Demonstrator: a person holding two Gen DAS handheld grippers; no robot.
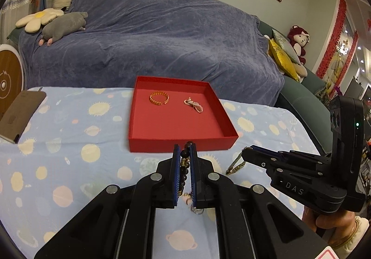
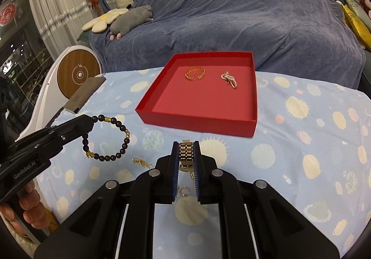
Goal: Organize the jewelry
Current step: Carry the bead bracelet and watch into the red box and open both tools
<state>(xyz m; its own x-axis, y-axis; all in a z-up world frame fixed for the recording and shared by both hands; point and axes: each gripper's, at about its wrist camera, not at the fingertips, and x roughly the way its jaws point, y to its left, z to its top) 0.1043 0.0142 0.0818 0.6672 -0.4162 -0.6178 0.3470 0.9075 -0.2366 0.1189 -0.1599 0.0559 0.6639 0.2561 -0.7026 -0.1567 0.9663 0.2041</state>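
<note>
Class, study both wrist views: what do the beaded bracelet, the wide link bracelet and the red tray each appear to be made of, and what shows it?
Beaded bracelet: dark matte round beads, perhaps wood or stone, with small shiny gold-coloured spacers.
Wide link bracelet: rows of small glossy gold-coloured links, apparently metal.
Red tray: probably card, given its thin straight walls, sharp corners and dull, non-reflective finish.

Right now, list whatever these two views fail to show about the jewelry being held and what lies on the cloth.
- Gold link bracelet: right wrist view, its lower part is hidden between the right hand-held gripper fingers, so its length is unclear.
- Dark beaded bracelet: left wrist view, mostly hidden by the left hand-held gripper fingers.
- Small gold ring-shaped piece on the blue patterned cloth: right wrist view, too small to identify.
</note>
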